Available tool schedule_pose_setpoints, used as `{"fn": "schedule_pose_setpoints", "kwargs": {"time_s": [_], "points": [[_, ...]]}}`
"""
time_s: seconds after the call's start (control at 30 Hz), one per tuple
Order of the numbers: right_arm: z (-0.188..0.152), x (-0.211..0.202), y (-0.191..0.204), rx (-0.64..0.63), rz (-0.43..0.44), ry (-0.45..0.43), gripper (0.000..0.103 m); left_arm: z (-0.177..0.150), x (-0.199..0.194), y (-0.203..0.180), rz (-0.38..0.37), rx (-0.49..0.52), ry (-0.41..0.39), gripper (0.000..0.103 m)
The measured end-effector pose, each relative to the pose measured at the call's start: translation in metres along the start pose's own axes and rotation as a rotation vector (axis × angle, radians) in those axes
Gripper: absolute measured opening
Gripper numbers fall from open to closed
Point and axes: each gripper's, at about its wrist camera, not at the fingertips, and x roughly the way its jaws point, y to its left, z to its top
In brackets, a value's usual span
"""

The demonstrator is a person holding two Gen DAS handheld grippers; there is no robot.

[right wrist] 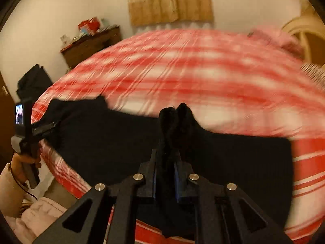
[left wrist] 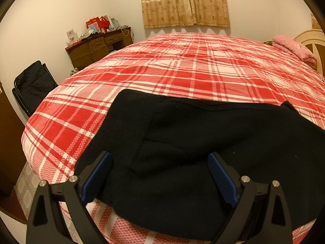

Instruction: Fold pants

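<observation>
Black pants (left wrist: 203, 142) lie spread across the near part of a bed with a red-and-white plaid cover (left wrist: 182, 67). My left gripper (left wrist: 160, 160) hovers over the pants' near edge, open wide, with its blue pads (left wrist: 105, 164) clear of the cloth. In the blurred right wrist view, my right gripper (right wrist: 165, 158) is shut on a bunched fold of the pants (right wrist: 174, 120), which sticks up past the fingertips. The rest of the pants (right wrist: 233, 158) stretches flat to both sides. The left gripper (right wrist: 48, 128) shows at the far left, held by a hand (right wrist: 20, 162).
A brown desk (left wrist: 97, 46) with clutter stands against the far wall. A black chair (left wrist: 34, 85) sits left of the bed. A pink folded blanket (left wrist: 292, 48) lies by the headboard (left wrist: 312, 40). The bed's edge (left wrist: 40, 156) drops off at near left.
</observation>
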Motion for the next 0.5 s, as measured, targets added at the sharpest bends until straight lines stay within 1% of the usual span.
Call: {"fn": "schedule_pose_setpoints", "kwargs": {"time_s": [0.03,0.07,0.1,0.13,0.17,0.2,0.23,0.27,0.3,0.37,0.4,0.43,0.47,0.5], "points": [[-0.003,0.008,0.001,0.007,0.020,0.006,0.030,0.000,0.000,0.000,-0.001,0.001,-0.004,0.098],[-0.006,0.010,0.001,0.016,0.064,-0.019,0.049,-0.001,0.000,0.000,0.000,0.003,-0.007,0.098],[-0.009,0.007,0.002,0.033,0.128,-0.048,0.069,-0.002,0.000,-0.001,0.002,0.009,-0.013,0.098],[-0.009,0.003,0.000,0.064,0.200,-0.062,0.076,-0.002,0.000,-0.002,0.005,0.012,-0.018,0.098],[-0.009,0.000,-0.002,0.086,0.252,-0.057,0.079,-0.003,0.000,-0.002,0.007,0.014,-0.021,0.099],[-0.007,-0.003,-0.005,0.112,0.316,-0.035,0.079,-0.003,0.000,-0.002,0.007,0.011,-0.022,0.099],[-0.007,-0.008,-0.009,0.129,0.353,-0.027,0.079,-0.002,0.000,-0.002,0.006,0.009,-0.022,0.099],[-0.008,-0.017,-0.011,0.145,0.389,-0.035,0.079,-0.002,0.000,-0.001,0.003,0.006,-0.022,0.099],[-0.008,-0.030,-0.017,0.152,0.400,-0.063,0.079,-0.002,-0.001,0.000,-0.001,0.005,-0.021,0.099],[-0.008,-0.051,-0.025,0.143,0.354,-0.110,0.078,-0.002,-0.001,0.000,-0.004,0.006,-0.023,0.099],[-0.010,-0.063,-0.033,0.144,0.305,-0.140,0.073,-0.003,-0.001,0.000,-0.004,0.006,-0.026,0.099],[-0.009,-0.067,-0.038,0.147,0.261,-0.149,0.067,-0.003,-0.001,-0.001,-0.002,0.007,-0.029,0.099],[-0.011,-0.070,-0.042,0.145,0.211,-0.148,0.058,-0.003,0.000,-0.001,0.000,0.008,-0.032,0.099],[-0.014,-0.071,-0.042,0.130,0.158,-0.139,0.057,-0.004,0.000,-0.002,0.002,0.008,-0.035,0.099]]}}
